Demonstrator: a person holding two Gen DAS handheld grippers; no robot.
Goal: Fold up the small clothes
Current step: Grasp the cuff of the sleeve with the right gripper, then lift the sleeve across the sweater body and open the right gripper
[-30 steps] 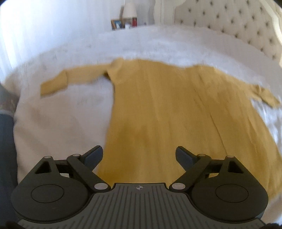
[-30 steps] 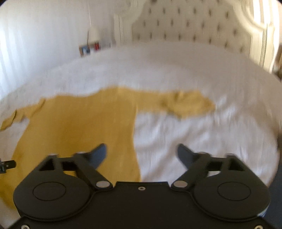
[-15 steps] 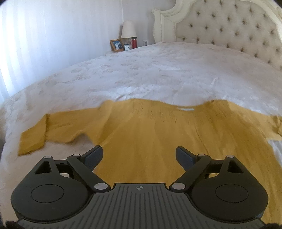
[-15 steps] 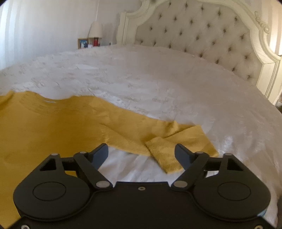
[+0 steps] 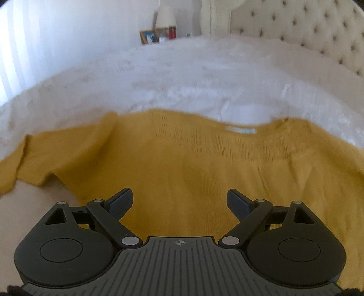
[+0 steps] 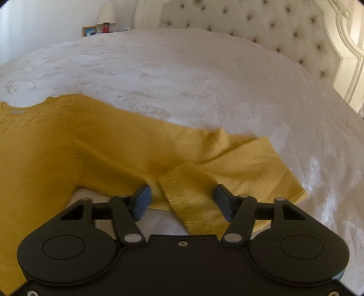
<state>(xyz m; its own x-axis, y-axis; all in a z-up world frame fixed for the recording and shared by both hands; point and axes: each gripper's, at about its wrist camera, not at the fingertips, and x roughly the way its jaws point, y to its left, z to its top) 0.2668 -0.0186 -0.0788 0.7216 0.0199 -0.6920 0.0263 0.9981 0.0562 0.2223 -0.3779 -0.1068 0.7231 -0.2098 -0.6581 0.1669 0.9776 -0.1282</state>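
A mustard-yellow knit sweater (image 5: 193, 164) lies flat on a white bed, neckline away from me. My left gripper (image 5: 179, 200) is open and empty, low over the sweater's body near the left armpit; the left sleeve (image 5: 56, 154) stretches out to the left. In the right wrist view the sweater's body (image 6: 68, 145) fills the left side. Its right sleeve (image 6: 238, 159) lies folded back on itself, the cuff (image 6: 191, 200) pointing toward me. My right gripper (image 6: 182, 198) is open, its jaws on either side of that cuff, not closed on it.
The white bedspread (image 6: 204, 79) stretches far behind the sweater. A tufted cream headboard (image 6: 261, 29) stands at the back right. A nightstand with a lamp (image 5: 166, 16), a picture frame (image 5: 149, 36) and a red item sits at the far back.
Both grippers moved forward and lower over the sweater. The right gripper came down so the folded sleeve cuff now lies between its open jaws. The left gripper neared the sweater's upper body.
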